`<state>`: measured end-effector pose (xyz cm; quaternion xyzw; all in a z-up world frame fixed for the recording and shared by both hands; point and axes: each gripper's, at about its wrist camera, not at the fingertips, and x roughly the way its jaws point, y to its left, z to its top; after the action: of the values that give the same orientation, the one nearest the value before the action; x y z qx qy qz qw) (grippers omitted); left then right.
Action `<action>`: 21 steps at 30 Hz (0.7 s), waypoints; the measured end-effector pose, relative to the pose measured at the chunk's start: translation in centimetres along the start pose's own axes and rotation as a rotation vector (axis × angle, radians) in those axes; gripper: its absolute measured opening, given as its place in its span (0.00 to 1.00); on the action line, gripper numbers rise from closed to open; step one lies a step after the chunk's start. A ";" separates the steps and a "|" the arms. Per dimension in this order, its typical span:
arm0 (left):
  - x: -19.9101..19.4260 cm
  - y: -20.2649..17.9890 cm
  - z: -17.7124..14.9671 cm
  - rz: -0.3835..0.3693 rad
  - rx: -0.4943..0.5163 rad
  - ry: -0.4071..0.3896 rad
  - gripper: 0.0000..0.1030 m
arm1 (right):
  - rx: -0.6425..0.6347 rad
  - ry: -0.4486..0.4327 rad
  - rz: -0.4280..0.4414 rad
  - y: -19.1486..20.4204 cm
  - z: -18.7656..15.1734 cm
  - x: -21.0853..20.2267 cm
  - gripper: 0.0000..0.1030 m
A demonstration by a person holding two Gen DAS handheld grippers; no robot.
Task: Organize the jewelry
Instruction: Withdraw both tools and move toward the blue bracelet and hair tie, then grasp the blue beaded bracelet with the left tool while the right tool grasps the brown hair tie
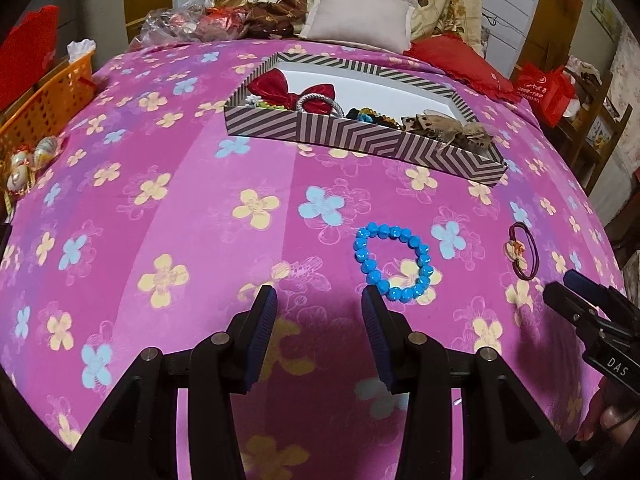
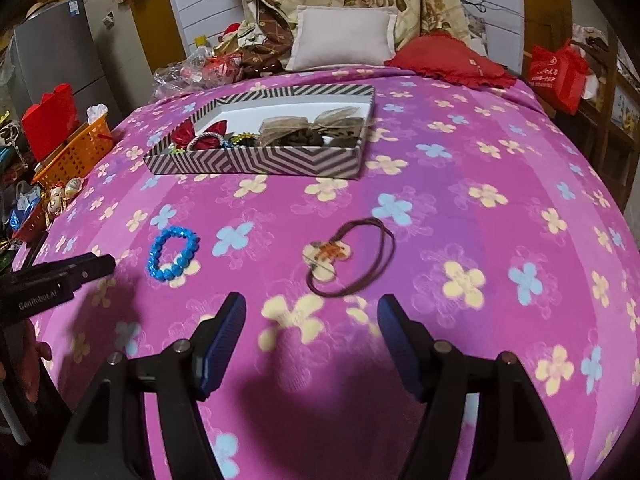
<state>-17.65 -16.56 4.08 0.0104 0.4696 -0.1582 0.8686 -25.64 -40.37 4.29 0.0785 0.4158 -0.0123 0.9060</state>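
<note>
A: Item one?
B: Blue bead bracelet (image 1: 394,262), flat on the bed's pink flowered cover (image 1: 168,184), just beyond my left gripper (image 1: 319,298); jaws apart, nothing between them.
A: Item two?
B: Brown hair tie (image 2: 348,256) with charm, ahead of my right gripper (image 2: 312,308); jaws spread, empty.
A: Container?
B: Striped box (image 1: 360,140), farther back, holding bows and hair ties.

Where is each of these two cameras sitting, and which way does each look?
Left wrist: rides the left gripper, facing down the bed over the blue bracelet; the right gripper pokes in.
Right wrist: rides the right gripper, facing the hair tie; a hand shows.
Shared: bracelet, hair tie, striped box.
</note>
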 end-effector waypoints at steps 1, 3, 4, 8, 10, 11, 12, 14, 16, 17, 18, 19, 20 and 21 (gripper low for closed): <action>0.1 0.0 0.0 -0.001 -0.001 0.002 0.37 | -0.005 -0.001 0.002 0.1 0.3 0.2 0.70; 0.3 -0.1 0.1 -0.001 0.002 0.004 0.37 | -0.012 0.004 0.000 0.4 0.8 0.9 0.69; 0.4 -0.2 0.2 0.000 0.007 0.004 0.37 | -0.014 0.004 0.000 0.5 1.1 1.2 0.69; 0.5 -0.1 0.5 0.006 0.012 0.000 0.37 | -0.028 0.015 -0.005 0.6 1.9 2.6 0.63; 0.6 -0.1 0.7 0.005 0.010 -0.001 0.37 | -0.038 0.029 -0.022 0.6 2.1 3.5 0.62; 0.7 0.0 0.8 0.004 0.009 0.000 0.37 | -0.036 0.040 -0.024 0.5 2.1 3.9 0.61; 0.8 0.0 0.9 0.004 0.010 0.000 0.37 | -0.034 0.046 -0.021 0.4 2.1 4.2 0.59; 0.9 0.0 1.0 0.005 0.010 0.000 0.37 | -0.038 0.060 -0.018 0.3 2.1 4.9 0.57; 1.1 0.0 1.2 0.004 0.010 0.002 0.37 | -0.052 0.070 -0.022 0.4 2.0 5.5 0.52; 1.2 -0.1 1.3 0.002 0.011 0.004 0.37 | -0.065 0.062 -0.030 0.5 2.0 5.4 0.50; 1.4 -0.2 1.4 0.002 0.013 0.006 0.37 | -0.070 0.063 -0.035 0.5 2.0 5.5 0.48; 1.6 -0.3 1.5 0.003 0.016 0.009 0.37 | -0.071 0.060 -0.037 0.5 2.0 5.5 0.47; 1.8 -0.5 1.5 0.004 0.021 0.012 0.37 | -0.070 0.056 -0.036 0.4 2.0 5.4 0.45; 2.0 -0.6 1.6 0.004 0.026 0.016 0.37 | -0.068 0.054 -0.034 0.3 2.0 5.5 0.44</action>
<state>-15.56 -17.93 3.41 0.0242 0.4743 -0.1624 0.8649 -20.54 -40.17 1.50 0.0409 0.4417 -0.0116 0.8962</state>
